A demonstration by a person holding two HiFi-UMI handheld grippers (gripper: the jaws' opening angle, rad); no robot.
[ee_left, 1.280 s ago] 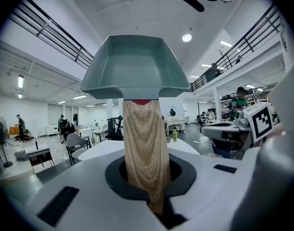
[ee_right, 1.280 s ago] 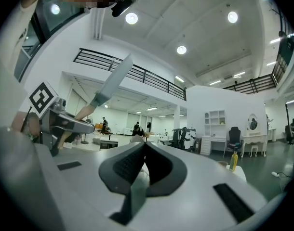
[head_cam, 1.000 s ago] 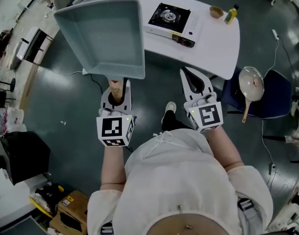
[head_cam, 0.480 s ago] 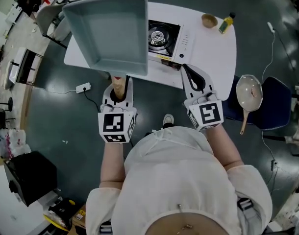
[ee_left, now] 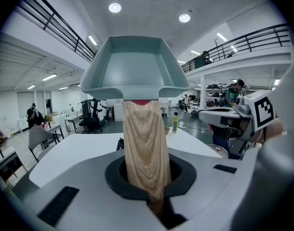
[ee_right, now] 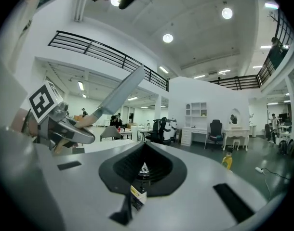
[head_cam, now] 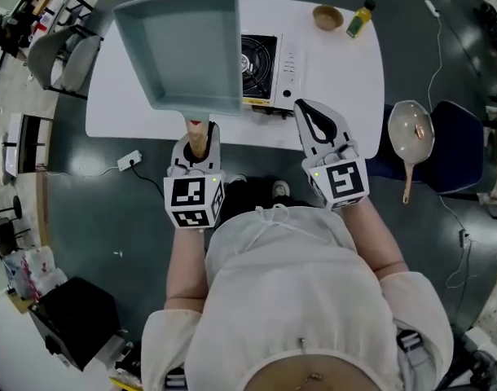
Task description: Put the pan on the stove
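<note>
- Left tongs (head_cam: 198, 141): clenched on the wooden handle (ee_left: 146, 148) of the square grey-green pan (head_cam: 187, 51). The handle runs up out of the clamp, and the pan body stands beyond it, clear of any support.
- Right tongs (head_cam: 312, 114): closed, with nothing between the jaws. They hang just on the person's side of the stove (head_cam: 269, 59), at its right front corner.
- Task object location: the pan is airborne, up off the white surface (head_cam: 346, 80). In the head view it lies immediately left of the stove, and its right rim overlaps the stove's left edge.
- Governing relation: the burner lies to the right of the pan body. The pan's long axis runs from the handle at the person's end to the far rim, roughly parallel to the stove's left edge.
- Judgement: the coming move calls for a shift to the right and a descent with the pan kept level. The left tongs carry the load. The right tongs are nearer the stove but idle.
- Other items, relative to the stove: a small bowl (head_cam: 326, 16) and an oil bottle (head_cam: 360, 19) sit beyond it to the right. A round frying pan (head_cam: 413, 133) rests on a blue chair (head_cam: 460, 157) well to the right, off the surface.
</note>
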